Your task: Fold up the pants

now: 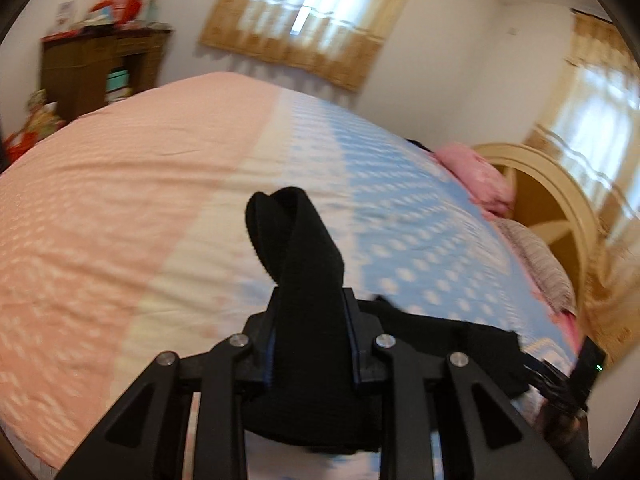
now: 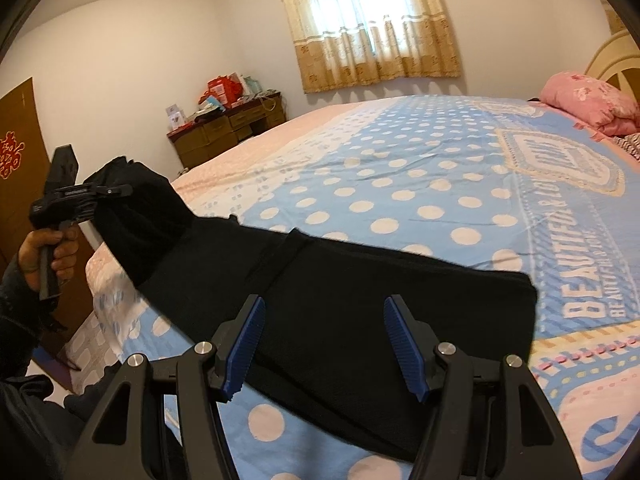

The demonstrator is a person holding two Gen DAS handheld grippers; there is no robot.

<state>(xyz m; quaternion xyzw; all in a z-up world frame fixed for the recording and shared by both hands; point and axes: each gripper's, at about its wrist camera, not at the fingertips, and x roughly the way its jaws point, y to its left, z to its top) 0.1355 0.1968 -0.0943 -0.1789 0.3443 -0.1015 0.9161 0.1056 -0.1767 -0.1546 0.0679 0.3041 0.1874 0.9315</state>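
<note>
The left gripper [image 1: 312,316] clenches one end of the black pants [image 2: 360,300], lifted at the frame's left; the rest lies across the bed [image 2: 440,168]. The right gripper [image 2: 324,344] hovers released above them. Carry the lifted end over evenly, aligning edges.

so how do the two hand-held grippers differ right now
The left hand-held gripper is shut on the black pants, with cloth bunched between its fingers; the right hand-held gripper is open and holds nothing. The left one has raised its end of the pants off the bed, while the right one hovers over the part lying flat. Both are black with blue pads.
</note>
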